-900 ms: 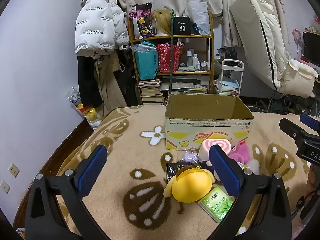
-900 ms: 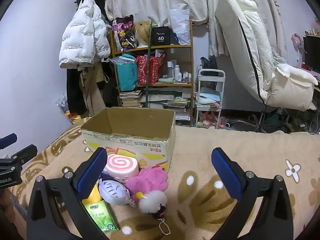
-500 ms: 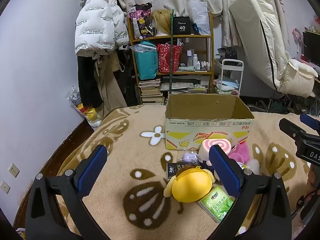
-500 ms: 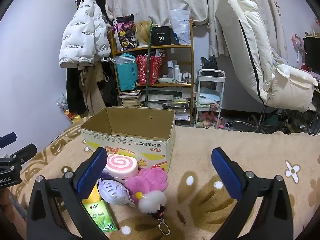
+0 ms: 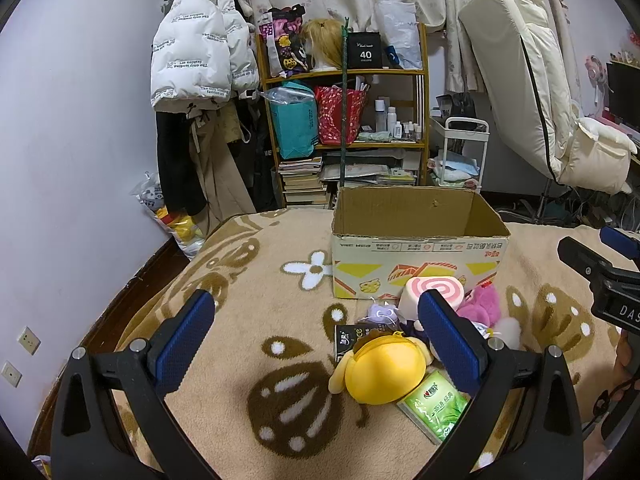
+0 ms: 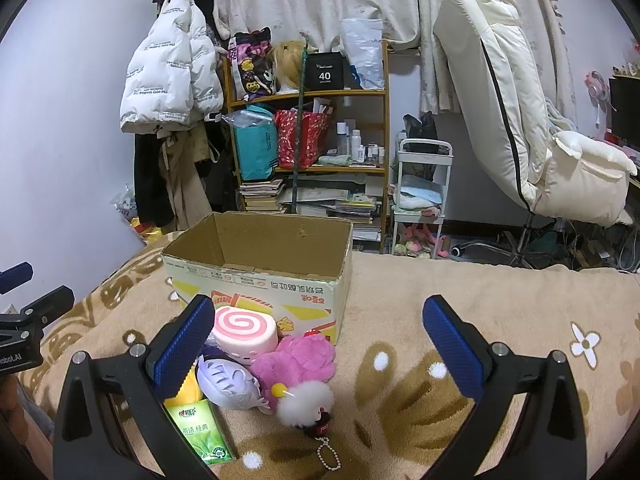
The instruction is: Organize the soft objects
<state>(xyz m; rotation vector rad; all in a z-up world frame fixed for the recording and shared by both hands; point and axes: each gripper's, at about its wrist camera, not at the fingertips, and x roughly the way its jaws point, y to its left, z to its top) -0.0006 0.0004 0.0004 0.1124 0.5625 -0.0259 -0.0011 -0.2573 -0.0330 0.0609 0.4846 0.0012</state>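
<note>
We hold the left gripper (image 5: 316, 336) and right gripper (image 6: 318, 338) with fingers spread wide and empty above the pile, which lies on the blanket (image 5: 256, 280) touching the front of the one open cardboard box (image 5: 416, 240). We count one yellow plush (image 5: 380, 372), one pink swirl cushion (image 6: 244, 330), one pink plush (image 6: 300, 360), one lavender plush (image 6: 230, 382), one white pompom charm (image 6: 306, 404) and one green tissue pack (image 5: 434, 404); because they overlap, we judge a grab could drag a neighbour along or snag the charm's chain

The left gripper (image 5: 316, 340) and right gripper (image 6: 316, 344) both tilt downward, fingers (image 5: 184, 336) spread wide, holding nothing.
</note>
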